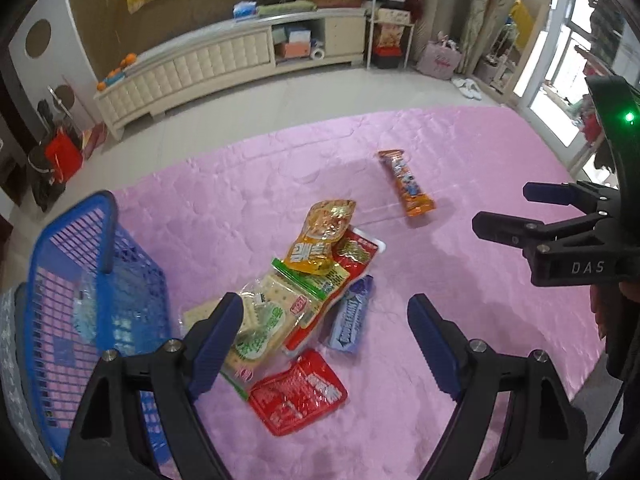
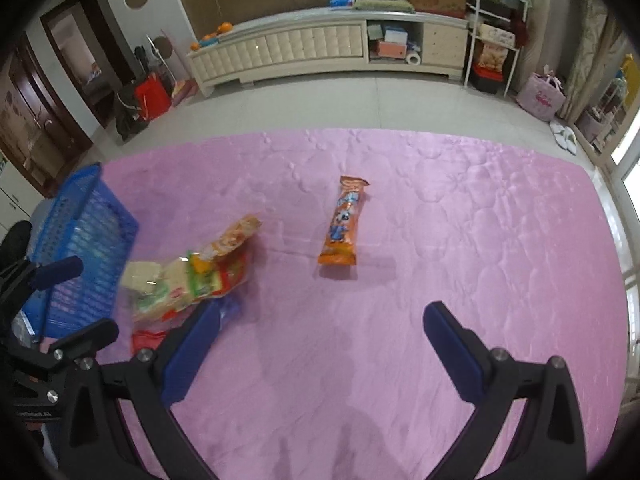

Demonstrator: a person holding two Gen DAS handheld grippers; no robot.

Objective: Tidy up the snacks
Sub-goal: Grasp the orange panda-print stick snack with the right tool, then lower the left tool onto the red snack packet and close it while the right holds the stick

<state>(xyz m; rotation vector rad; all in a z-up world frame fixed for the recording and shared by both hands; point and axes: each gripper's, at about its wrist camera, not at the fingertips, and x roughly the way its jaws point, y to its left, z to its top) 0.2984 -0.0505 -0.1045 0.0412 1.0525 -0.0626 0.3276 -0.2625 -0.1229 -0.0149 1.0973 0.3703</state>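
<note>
A pile of snacks lies on a pink quilted cloth point(image 1: 460, 152): a cracker pack point(image 1: 260, 320), a yellow pouch point(image 1: 324, 236), a red packet point(image 1: 298, 394) and a blue gum pack point(image 1: 352, 316). An orange bar point(image 1: 406, 182) lies apart, also in the right wrist view point(image 2: 344, 220). A blue basket point(image 1: 80, 280) stands left of the pile. My left gripper point(image 1: 324, 344) is open, empty, above the pile's near side. My right gripper point(image 2: 320, 344) is open, empty, near the orange bar; it also shows in the left wrist view point(image 1: 502, 210).
Beyond the pink cloth point(image 2: 480, 240) is a tiled floor point(image 2: 360, 104) with a long cream cabinet point(image 2: 320, 48), a metal shelf rack point(image 2: 496, 28) and bags point(image 2: 152, 96) at the walls. A window lies at the right.
</note>
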